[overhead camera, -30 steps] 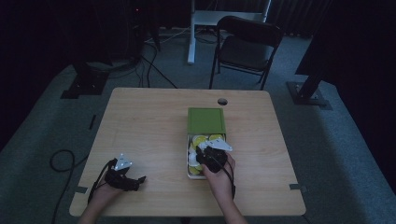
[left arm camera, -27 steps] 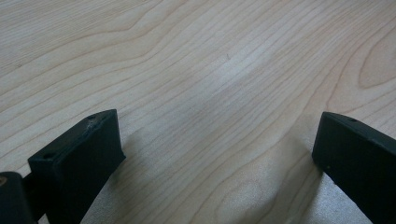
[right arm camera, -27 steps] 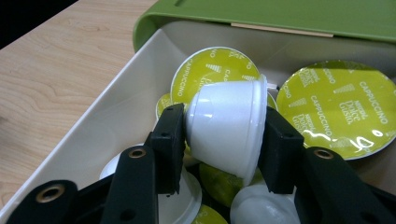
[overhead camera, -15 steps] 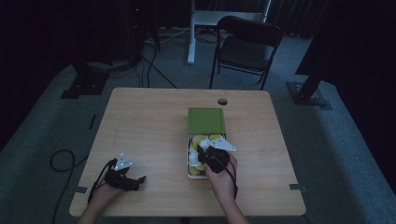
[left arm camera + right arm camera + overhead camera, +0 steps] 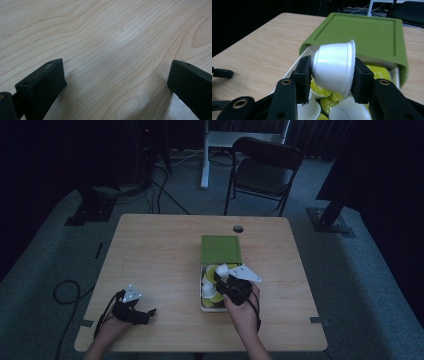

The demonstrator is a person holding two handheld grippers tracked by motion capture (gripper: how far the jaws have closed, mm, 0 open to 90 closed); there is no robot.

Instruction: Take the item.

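Now my right gripper jaws clamp white capsule above open box, mid-table; left gripper jaws wide, idle near-left. Next: carry clear, pick drop spot.

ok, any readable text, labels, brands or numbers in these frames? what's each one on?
None readable.
White capsule in the right gripper: plain wall, no print.
Green lid: plain, no marking.
Yellow-green capsule tops in the box: no lettering can be made out.
Left gripper and table: bare black jaws and wood grain, no labels.
High view: too dark and small to show any print.
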